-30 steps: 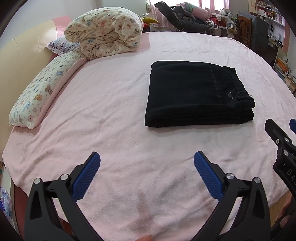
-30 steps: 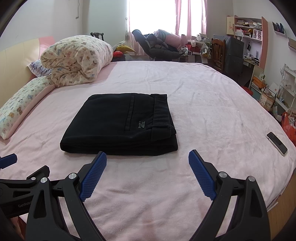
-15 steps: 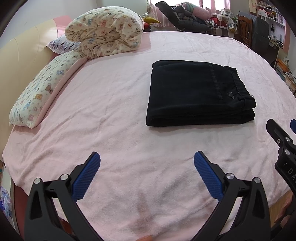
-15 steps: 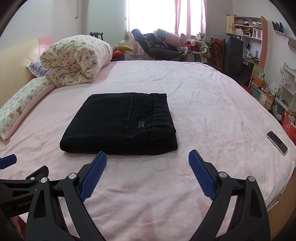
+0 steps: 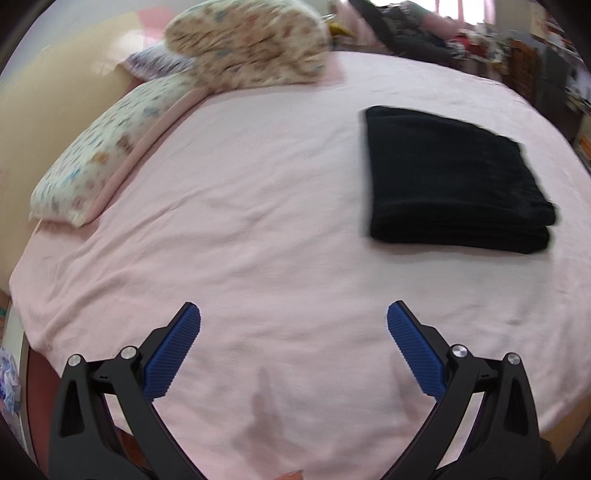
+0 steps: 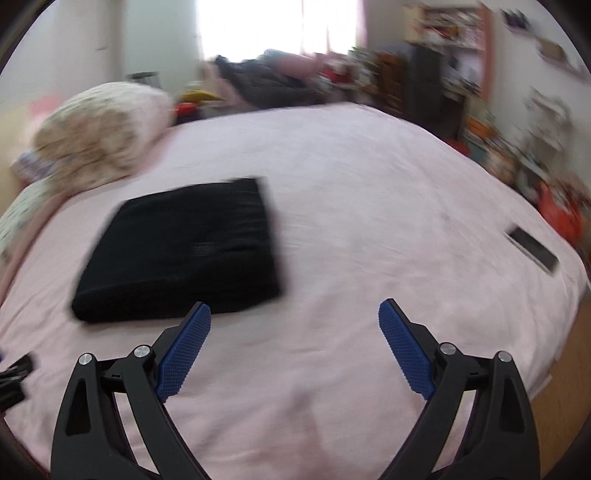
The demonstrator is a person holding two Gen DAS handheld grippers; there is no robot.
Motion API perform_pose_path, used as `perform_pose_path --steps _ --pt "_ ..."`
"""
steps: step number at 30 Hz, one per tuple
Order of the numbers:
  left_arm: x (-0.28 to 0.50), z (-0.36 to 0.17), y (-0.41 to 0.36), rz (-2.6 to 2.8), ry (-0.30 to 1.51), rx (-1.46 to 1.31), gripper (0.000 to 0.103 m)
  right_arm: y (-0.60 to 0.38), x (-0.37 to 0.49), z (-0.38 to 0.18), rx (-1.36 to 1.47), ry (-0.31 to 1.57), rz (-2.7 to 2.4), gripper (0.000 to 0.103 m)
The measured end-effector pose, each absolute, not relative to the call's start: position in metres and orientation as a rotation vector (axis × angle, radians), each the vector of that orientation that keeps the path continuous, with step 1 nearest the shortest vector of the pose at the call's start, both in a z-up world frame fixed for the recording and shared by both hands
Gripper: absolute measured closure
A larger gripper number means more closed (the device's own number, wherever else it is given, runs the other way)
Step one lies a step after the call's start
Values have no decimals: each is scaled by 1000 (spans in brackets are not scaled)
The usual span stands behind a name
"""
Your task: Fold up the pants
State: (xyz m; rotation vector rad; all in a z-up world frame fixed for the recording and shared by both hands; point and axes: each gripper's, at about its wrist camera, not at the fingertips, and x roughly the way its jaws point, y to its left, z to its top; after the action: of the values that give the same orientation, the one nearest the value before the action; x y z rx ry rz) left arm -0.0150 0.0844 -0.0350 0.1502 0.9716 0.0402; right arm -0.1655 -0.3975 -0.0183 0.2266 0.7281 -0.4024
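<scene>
The folded black pants (image 6: 181, 251) lie on the pink bed (image 6: 369, 206), ahead-left of my right gripper (image 6: 294, 345) and farther ahead-right of my left gripper (image 5: 293, 349), both wide open and empty.

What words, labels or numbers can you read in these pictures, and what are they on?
None can be read.
A small mark on the black pants: too blurred to read.
Books on the shelves: too blurred and small.
The phone on the bed: no text shows.
</scene>
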Motion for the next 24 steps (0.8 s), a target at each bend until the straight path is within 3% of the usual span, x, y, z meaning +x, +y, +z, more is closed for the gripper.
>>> perform_pose_path --steps 4,12,24 --pt "10 -53 126 89 988 156 2 -454 -160 -41 171 771 -510 6" --pt "63 -85 228 232 1087 -121 2 -534 -136 -70 206 838 -602 1" --pt "106 -100 238 224 1051 -9 2 -569 -99 -99 255 930 -574 1"
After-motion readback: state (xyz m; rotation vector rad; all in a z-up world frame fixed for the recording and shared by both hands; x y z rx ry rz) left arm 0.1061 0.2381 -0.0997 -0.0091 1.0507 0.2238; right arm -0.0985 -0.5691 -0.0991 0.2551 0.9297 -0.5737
